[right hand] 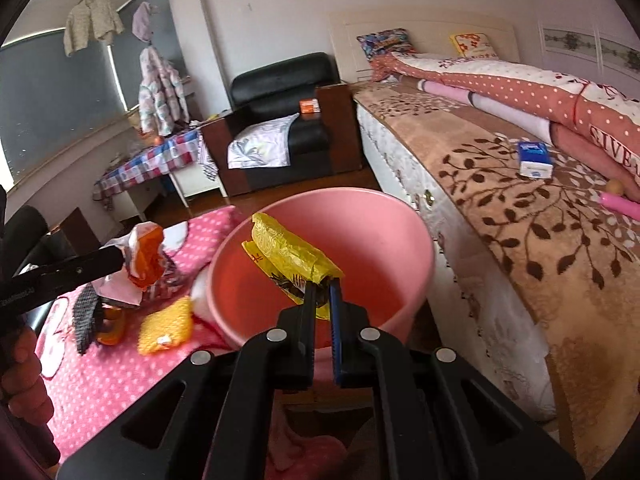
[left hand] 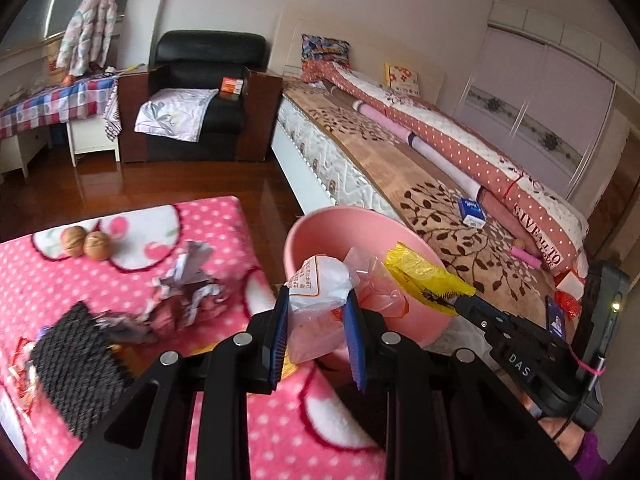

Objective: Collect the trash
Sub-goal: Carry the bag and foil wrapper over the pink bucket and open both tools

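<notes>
A pink bucket (left hand: 320,228) stands beside the pink dotted blanket (left hand: 100,280); it also shows in the right wrist view (right hand: 380,240). My left gripper (left hand: 318,300) is shut on a crumpled white and clear plastic bag (left hand: 320,284), held near the bucket's rim. In the right wrist view that bag (right hand: 140,256) shows an orange side at the left gripper's (right hand: 120,258) tip. My right gripper (right hand: 322,284) is shut on a yellow wrapper (right hand: 284,252), held over the bucket's mouth; the wrapper (left hand: 424,276) and right gripper (left hand: 464,300) show at the right in the left wrist view.
On the blanket lie crumpled paper scraps (left hand: 188,284), two walnuts (left hand: 86,242), a dark knitted cloth (left hand: 76,356) and a yellow packet (right hand: 164,330). A bed (left hand: 400,168) with a tissue pack (left hand: 472,210) runs along the right. A black armchair (left hand: 200,96) stands behind.
</notes>
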The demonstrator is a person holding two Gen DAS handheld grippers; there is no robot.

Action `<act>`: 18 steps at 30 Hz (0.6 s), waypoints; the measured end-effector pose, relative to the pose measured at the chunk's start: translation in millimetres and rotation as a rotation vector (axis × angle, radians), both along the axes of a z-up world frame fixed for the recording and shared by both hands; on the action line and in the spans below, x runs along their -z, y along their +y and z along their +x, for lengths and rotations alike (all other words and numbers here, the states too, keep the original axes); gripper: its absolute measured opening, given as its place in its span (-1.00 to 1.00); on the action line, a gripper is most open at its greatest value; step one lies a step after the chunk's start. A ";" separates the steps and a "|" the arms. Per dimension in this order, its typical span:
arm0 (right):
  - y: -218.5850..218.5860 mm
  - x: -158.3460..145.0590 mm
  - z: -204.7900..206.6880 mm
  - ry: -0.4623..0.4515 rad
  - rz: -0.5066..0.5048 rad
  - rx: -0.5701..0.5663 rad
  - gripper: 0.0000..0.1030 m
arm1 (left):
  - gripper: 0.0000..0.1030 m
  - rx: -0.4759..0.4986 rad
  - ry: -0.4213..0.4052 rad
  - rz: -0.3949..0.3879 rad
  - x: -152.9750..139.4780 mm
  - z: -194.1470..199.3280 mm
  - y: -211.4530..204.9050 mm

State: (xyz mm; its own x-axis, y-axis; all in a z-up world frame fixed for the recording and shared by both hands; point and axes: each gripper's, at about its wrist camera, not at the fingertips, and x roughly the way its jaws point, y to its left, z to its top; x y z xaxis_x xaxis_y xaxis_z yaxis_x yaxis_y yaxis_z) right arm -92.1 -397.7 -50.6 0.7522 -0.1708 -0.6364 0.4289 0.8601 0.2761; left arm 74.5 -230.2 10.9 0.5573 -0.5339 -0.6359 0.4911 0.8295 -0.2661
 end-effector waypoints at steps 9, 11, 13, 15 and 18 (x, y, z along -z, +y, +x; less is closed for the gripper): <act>-13.0 10.3 -3.5 0.020 0.025 0.025 -0.87 | -0.51 0.025 0.042 0.049 24.7 14.0 -35.9; -14.3 11.5 -3.4 0.022 0.029 0.026 -0.87 | -0.51 0.027 0.046 0.053 27.1 15.0 -39.8; -14.8 11.8 -3.5 0.024 0.029 0.027 -0.87 | -0.51 0.031 0.046 0.056 28.8 16.0 -42.4; -15.1 12.3 -3.3 0.026 0.028 0.028 -0.87 | -0.50 0.032 0.045 0.058 29.5 16.9 -45.5; -15.5 12.8 -2.8 0.027 0.028 0.029 -0.87 | -0.25 0.034 0.039 0.052 29.0 17.3 -48.2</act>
State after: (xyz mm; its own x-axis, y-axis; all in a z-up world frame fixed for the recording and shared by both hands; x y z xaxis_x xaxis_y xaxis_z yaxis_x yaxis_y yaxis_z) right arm -94.9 -413.2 -63.4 0.7295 -0.1744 -0.6614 0.4613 0.8394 0.2874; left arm 91.8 -278.4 -18.1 0.5134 -0.5177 -0.6844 0.5095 0.8256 -0.2424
